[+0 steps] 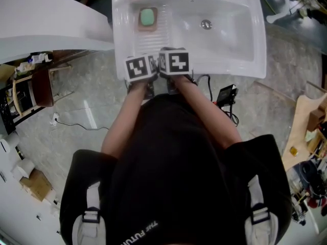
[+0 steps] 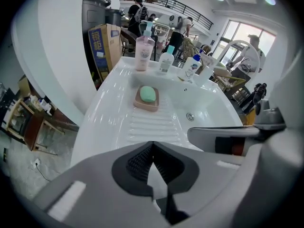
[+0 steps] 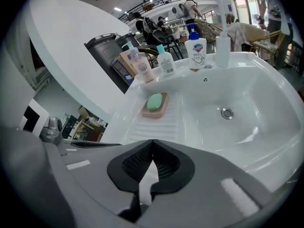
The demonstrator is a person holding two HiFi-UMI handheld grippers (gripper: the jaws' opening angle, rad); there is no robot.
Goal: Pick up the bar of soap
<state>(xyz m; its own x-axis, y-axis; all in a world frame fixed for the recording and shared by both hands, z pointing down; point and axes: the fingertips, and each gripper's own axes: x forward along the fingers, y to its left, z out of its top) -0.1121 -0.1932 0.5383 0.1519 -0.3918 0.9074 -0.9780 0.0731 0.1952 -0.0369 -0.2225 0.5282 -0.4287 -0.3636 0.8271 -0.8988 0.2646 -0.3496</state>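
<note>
Seen from above, a person stands at a white sink [image 1: 255, 45], holding the left gripper [image 2: 152, 144] and the right gripper [image 3: 152, 142] side by side over its near rim. Both point steeply down. Each gripper's fingers [image 2: 138, 159] are pressed together with nothing between them.

The green soap [image 1: 147, 17] lies in a tan dish [image 2: 145, 104] on the ribbed ledge at the sink's far left, well apart from both grippers. It is ahead of them and slightly left, so the left gripper looks the nearer. Its long axis appears to run front to back, away from the person, so a grip would likely close across its narrow width.
</note>
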